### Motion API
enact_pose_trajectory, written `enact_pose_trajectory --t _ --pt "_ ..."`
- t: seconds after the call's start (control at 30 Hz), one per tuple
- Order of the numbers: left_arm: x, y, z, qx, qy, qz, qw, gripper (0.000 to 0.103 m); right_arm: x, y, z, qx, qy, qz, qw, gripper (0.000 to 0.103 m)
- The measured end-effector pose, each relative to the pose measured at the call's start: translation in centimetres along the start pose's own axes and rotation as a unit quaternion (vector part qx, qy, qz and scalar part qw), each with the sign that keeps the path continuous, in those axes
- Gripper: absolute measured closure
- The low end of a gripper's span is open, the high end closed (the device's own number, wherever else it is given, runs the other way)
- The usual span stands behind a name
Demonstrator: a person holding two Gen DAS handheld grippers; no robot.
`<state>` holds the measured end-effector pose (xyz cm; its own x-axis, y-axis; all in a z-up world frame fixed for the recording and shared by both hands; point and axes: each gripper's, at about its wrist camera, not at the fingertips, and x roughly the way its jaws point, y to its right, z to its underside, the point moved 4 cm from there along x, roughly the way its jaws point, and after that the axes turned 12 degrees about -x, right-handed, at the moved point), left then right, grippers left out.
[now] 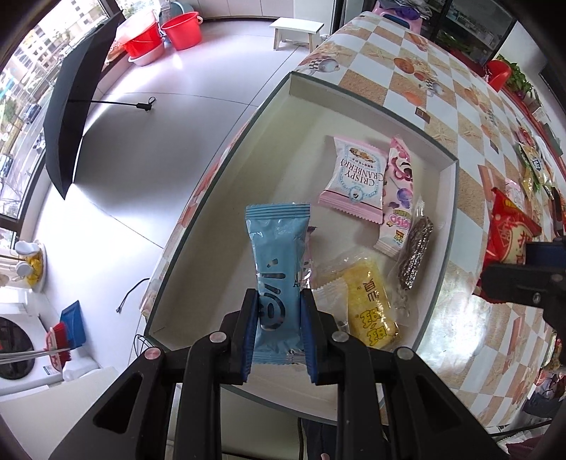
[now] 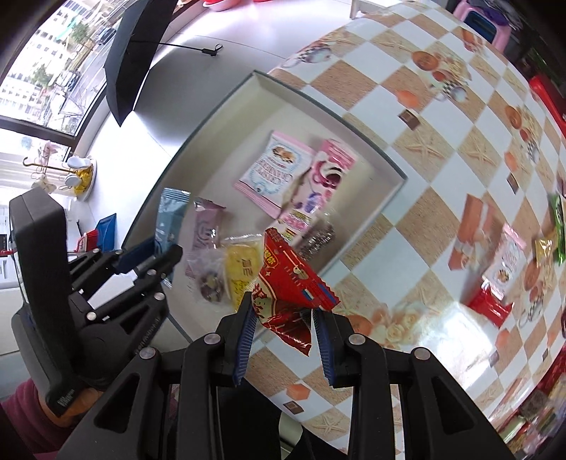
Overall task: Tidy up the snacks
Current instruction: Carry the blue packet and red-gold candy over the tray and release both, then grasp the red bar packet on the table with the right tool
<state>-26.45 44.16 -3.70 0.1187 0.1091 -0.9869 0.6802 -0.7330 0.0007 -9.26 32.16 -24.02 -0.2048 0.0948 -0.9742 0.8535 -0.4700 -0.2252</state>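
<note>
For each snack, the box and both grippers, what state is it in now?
Left gripper: shut on the blue packet, above the box.
Right gripper: shut on the red packet, near the box edge.
Box: open, on the table.
Cranberry packet: flat in the box.
Yellow packet: flat in the box.
Umbrella: open, on the floor.

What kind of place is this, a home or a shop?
Most likely a home, perhaps a dining or utility area. A patterned tablecloth covers the table, red plastic buckets stand on the floor, and an open black umbrella lies by the window.
</note>
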Motion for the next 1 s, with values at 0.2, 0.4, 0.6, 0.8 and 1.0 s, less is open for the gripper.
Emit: enact_pose_trajectory --t 0.2,0.4,0.6,0.8,1.0 --pt "0.6 0.0 0.2 0.0 -0.011 -0.002 0.9999 0.075 0.8 -0.6 -1.1 0.0 -0.005 -0.011 1.0 0.069" --pt "0.2 0.5 0.5 0.015 -0.006 -0.013 0.9998 0.037 1.0 0.8 -0.5 0.024 0.0 -0.003 1.0 0.008" --pt "0.0 2.0 0.7 0.038 -0.012 -0.014 0.9991 0.035 2.1 6.7 3.9 0.126 -0.024 -0.009 0.992 0.008" --pt "-0.5 3.9 1.3 0.067 -0.021 -0.007 0.9975 0.031 2.7 17.7 12.1 0.375 -0.021 -0.029 0.926 0.008" --pt "-1.0 5.2 2.5 0.1 -0.035 -0.006 0.9943 0.029 3.6 24.9 17.4 0.58 0.024 -0.068 0.812 0.008"
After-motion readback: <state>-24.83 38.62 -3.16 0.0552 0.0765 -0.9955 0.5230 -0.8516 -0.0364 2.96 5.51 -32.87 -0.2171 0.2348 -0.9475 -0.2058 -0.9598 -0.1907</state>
